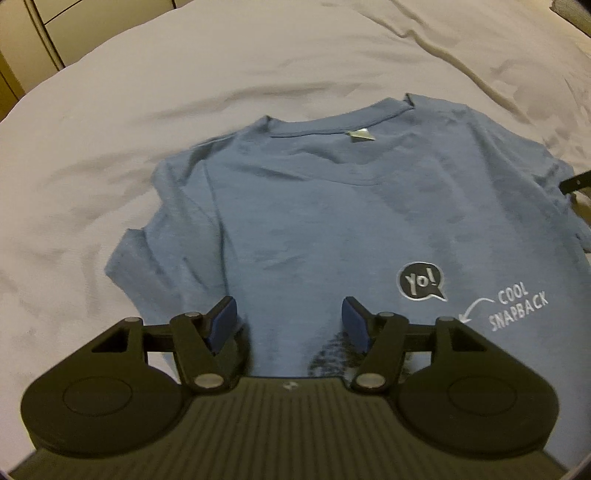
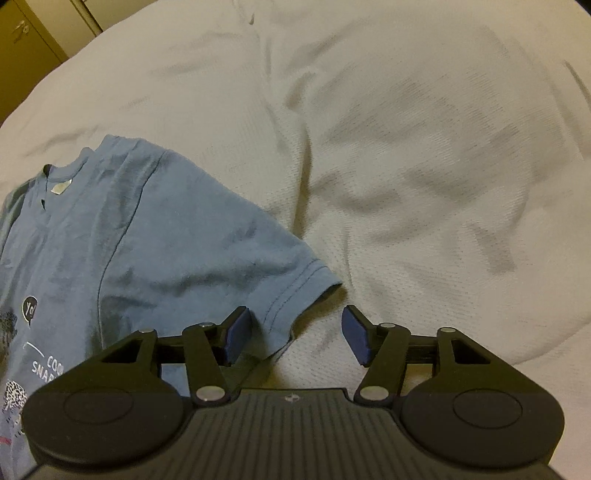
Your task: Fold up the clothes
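Your left gripper (image 1: pixel 289 325) and right gripper (image 2: pixel 291 334) are built alike: matte black body, ribbed top plate with a small white emblem just behind the fingers, and a round housing with a raised disc on either side. Black linkage arms pivot on silver rivets. Each fingertip carries a dark blue pad (image 1: pixel 224 325).

One blue T-shirt (image 1: pixel 332 206) lies on one pale sheet (image 1: pixel 110 129). The shirt has one neck label (image 1: pixel 360 135), one dark speech bubble (image 1: pixel 421 282) and one arrow (image 1: pixel 474 308). One sleeve (image 2: pixel 236 254) shows fully in the right view. Two grippers are present, the left gripper (image 1: pixel 290 325) and the right gripper (image 2: pixel 293 334), each with two blue pads (image 1: pixel 354 325). One cabinet (image 2: pixel 26 33) stands behind.
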The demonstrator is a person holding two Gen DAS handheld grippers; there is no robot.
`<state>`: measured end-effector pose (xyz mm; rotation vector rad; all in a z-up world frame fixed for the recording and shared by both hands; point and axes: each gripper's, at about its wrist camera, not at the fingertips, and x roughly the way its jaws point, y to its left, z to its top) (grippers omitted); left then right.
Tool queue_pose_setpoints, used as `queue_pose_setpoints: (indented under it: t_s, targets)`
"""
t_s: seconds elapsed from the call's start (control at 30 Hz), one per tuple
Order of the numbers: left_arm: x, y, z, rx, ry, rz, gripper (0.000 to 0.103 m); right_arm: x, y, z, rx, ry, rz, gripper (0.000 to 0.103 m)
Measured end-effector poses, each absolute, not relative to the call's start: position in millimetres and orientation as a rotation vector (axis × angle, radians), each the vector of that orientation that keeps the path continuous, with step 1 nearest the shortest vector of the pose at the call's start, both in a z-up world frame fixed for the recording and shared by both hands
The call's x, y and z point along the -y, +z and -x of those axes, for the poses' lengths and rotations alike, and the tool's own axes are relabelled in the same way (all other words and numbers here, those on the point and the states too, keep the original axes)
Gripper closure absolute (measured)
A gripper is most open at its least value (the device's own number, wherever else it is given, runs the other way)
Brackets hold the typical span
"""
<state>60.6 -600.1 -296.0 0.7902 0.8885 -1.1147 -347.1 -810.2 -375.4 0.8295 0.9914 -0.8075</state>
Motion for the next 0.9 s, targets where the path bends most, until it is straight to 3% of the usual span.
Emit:
queue_pose_setpoints:
  t_s: [0.2,0.27,0.33,0.43,0.6,0.73,0.9]
  targets:
    - [602,-296,-43,-0.89,-1.123,-0.795,0.044,815,-381,345,-0.968,-0.801,-0.875,0.046]
    - [602,-296,-37,-0.895,-1.132,-0.802,0.044,817,-381,345,-0.963,-0.789,-0.894,0.06]
    - [601,-297,-31,-0.897,-1.141,-0.811,0.044,819,-379,347,-0.947,-0.77,-0.917,0.099]
    - [601,-297,-23,-0.897,-1.154,-0.828,0.044,821,-370,347,-0.924,-0.771,-0.871,0.103]
    - [597,-295,-19,-0.903,-1.161,-0.823,0.044,822,-356,358,-0.904,-0.916,-0.748,0.103]
    - [591,-295,-21,-0.904,-1.149,-0.825,0.044,811,-355,368,-0.908,-0.921,-0.825,0.081]
    - [572,-294,-37,-0.898,-1.079,-0.814,0.041,775,-349,368,-0.93,-0.918,-0.852,0.076]
